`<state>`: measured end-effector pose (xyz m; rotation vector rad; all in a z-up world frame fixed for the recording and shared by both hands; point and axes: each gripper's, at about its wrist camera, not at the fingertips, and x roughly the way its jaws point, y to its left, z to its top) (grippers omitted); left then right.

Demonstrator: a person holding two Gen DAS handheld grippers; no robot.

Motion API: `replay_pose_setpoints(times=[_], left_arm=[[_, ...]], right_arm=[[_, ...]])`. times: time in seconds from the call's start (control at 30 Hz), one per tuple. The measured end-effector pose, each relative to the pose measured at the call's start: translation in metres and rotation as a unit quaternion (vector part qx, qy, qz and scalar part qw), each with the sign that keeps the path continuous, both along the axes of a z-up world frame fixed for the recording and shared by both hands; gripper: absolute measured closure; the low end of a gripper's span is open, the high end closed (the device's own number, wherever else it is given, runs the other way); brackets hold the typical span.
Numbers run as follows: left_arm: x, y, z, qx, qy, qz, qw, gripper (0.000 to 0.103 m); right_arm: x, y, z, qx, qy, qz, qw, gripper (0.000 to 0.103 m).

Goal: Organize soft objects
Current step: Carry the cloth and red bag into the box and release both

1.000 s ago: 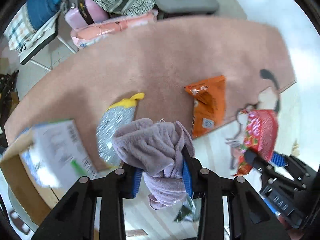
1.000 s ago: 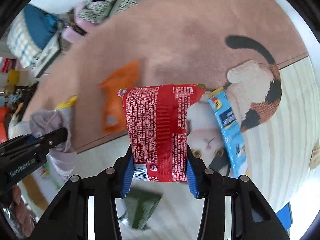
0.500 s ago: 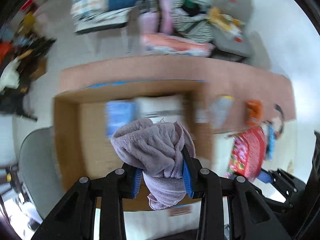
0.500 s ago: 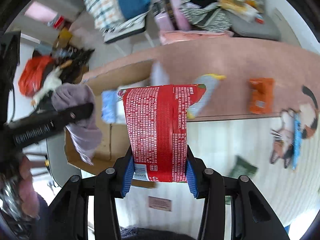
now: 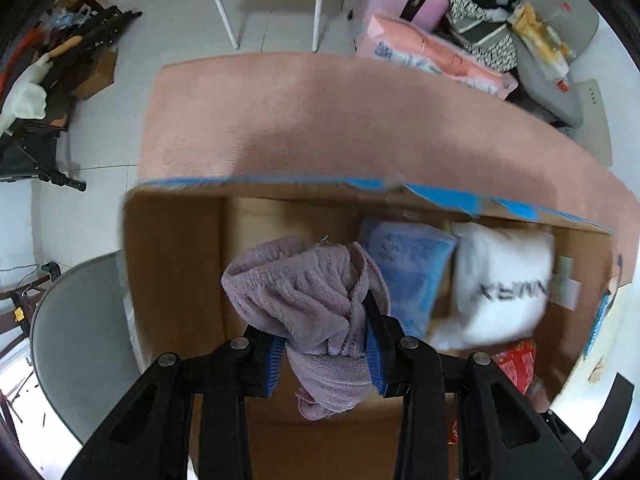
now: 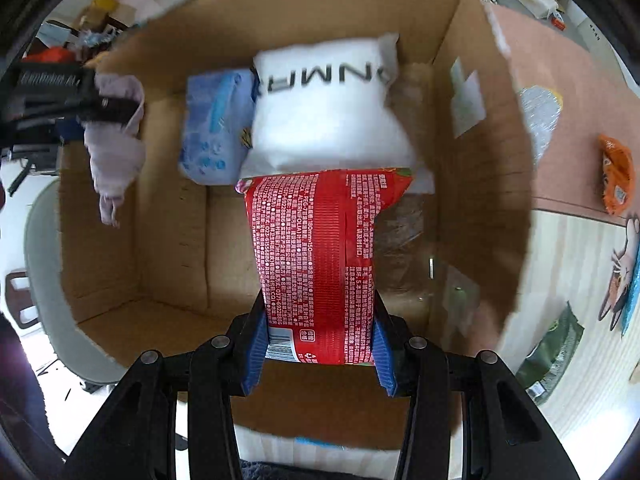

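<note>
1. Cardboard box open at top; near wall blurred and cut off by gripper bodies in both views.
2. Left gripper clamped on mauve towel; towel bunched between blue pads, loose end hanging below, above left half of box.
3. Right gripper clamped on red packet; packet standing upright forward of fingers, over box interior; small print too fine to read.
4. White pillow pack and blue packet lying inside against far wall; lettering partly blurred.
5. Pink rug beyond box.
</note>
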<state>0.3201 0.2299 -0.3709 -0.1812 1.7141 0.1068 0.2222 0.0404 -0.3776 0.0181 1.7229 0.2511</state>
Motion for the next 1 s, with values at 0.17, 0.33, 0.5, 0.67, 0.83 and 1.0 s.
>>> replay_pose_setpoints(times=[0.17,0.33,0.5,0.67,0.83,1.0], left_arm=[[0.009,0.000,-0.024,-0.001,0.018,-0.007,0.9998,0.070],[0.006,0.004,-0.029,-0.009,0.031,0.006,0.9995,0.065],[0.003,0.011,-0.009,-0.015,0.009,0.014,0.9997,0.034],[-0.011,0.009,0.028,0.003,-0.028,0.004,0.9996,0.010],[-0.037,0.003,0.060,0.015,-0.064,-0.006,0.9978,0.002],[-0.066,-0.009,0.090,0.018,-0.095,-0.006,0.9953,0.002]], right_arm=[[-0.003,0.007,-0.021,-0.022,0.012,0.004,1.000,0.056],[0.004,0.015,-0.032,-0.032,0.024,0.012,0.999,0.053],[0.010,0.018,-0.023,-0.027,0.024,0.013,0.999,0.026],[0.014,0.017,0.008,-0.022,0.007,0.006,1.000,0.005],[0.011,0.017,0.045,-0.014,-0.029,-0.003,0.999,0.000],[0.008,0.004,0.077,0.000,-0.061,-0.016,0.998,0.000]])
